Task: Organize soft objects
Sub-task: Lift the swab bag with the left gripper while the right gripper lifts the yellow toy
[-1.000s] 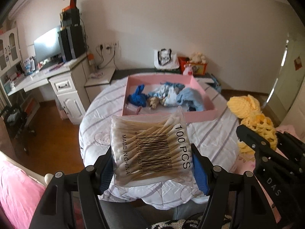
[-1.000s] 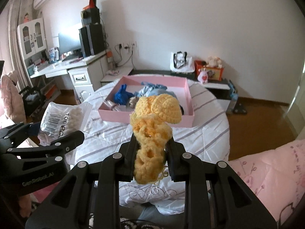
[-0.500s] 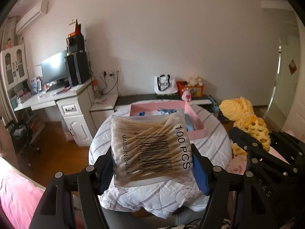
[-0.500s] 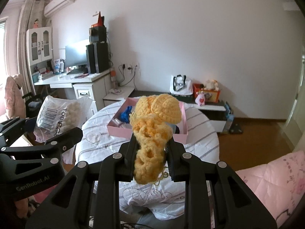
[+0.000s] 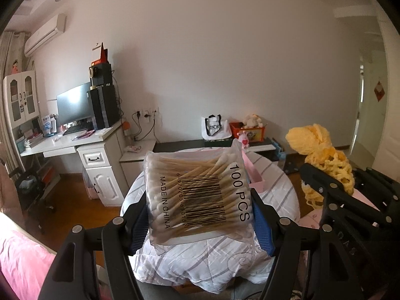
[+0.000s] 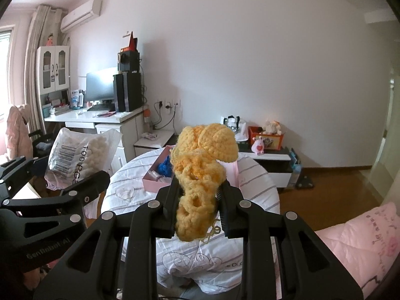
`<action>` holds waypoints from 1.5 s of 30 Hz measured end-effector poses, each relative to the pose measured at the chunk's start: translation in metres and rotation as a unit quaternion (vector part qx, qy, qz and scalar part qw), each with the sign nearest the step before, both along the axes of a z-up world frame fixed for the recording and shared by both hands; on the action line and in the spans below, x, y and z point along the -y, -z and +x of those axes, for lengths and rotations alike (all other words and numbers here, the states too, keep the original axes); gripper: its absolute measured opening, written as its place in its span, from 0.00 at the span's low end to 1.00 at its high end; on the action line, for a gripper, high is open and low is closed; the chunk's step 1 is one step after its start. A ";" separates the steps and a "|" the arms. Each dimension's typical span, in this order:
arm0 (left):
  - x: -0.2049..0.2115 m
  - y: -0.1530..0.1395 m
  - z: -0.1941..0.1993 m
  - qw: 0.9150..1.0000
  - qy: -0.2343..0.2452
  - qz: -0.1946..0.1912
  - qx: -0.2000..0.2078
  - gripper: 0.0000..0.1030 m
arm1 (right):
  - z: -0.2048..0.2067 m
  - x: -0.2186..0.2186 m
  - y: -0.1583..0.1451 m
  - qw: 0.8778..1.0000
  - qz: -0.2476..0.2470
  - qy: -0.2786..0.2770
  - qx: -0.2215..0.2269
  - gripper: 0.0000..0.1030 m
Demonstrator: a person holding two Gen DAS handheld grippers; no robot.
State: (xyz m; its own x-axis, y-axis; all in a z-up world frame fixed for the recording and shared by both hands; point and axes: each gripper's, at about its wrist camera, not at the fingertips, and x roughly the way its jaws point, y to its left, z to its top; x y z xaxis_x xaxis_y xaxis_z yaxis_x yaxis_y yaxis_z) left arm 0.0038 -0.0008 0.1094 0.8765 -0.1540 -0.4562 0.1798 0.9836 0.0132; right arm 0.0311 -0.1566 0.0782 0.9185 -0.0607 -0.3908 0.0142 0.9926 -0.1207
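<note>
My left gripper (image 5: 198, 210) is shut on a clear bag of cotton swabs (image 5: 197, 192), its blue pads pressing both sides. In the right wrist view that bag of cotton swabs (image 6: 75, 155) shows at the left, held by the left gripper (image 6: 60, 175). My right gripper (image 6: 197, 200) is shut on a yellow crocheted piece (image 6: 200, 175), which sticks up between the fingers. The same yellow crocheted piece (image 5: 322, 155) appears at the right of the left wrist view. A pink box (image 6: 155, 182) with blue cloth (image 6: 165, 167) inside sits on the round table (image 6: 252, 187), mostly hidden behind the held things.
The round table (image 5: 275, 195) has a white striped cover. A white desk (image 5: 75, 145) with a monitor and speakers stands at the left. A low black-topped cabinet (image 6: 272, 155) along the wall carries a bag and toys. Pink bedding (image 6: 355, 237) lies at the lower right.
Both grippers have drawn back and up from the table with their loads still held. The table and pink box look smaller and farther, and more of the wall and ceiling shows.
</note>
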 end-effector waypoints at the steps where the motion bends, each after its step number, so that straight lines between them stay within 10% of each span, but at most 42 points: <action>1: 0.000 0.002 -0.003 1.000 0.001 0.001 0.001 0.65 | 0.000 0.000 0.001 1.000 0.000 -0.002 0.000 0.23; 45: 0.011 0.016 0.038 0.999 -0.018 0.003 -0.043 0.65 | 0.041 -0.001 0.017 0.999 0.022 0.021 -0.036 0.23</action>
State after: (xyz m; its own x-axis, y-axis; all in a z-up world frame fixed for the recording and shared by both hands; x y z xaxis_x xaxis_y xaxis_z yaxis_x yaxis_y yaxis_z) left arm 0.0421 -0.0117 0.0936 0.8385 -0.1201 -0.5315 0.1454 0.9894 0.0058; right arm 0.0717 -0.1554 0.0610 0.8848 -0.0805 -0.4590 0.0498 0.9956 -0.0788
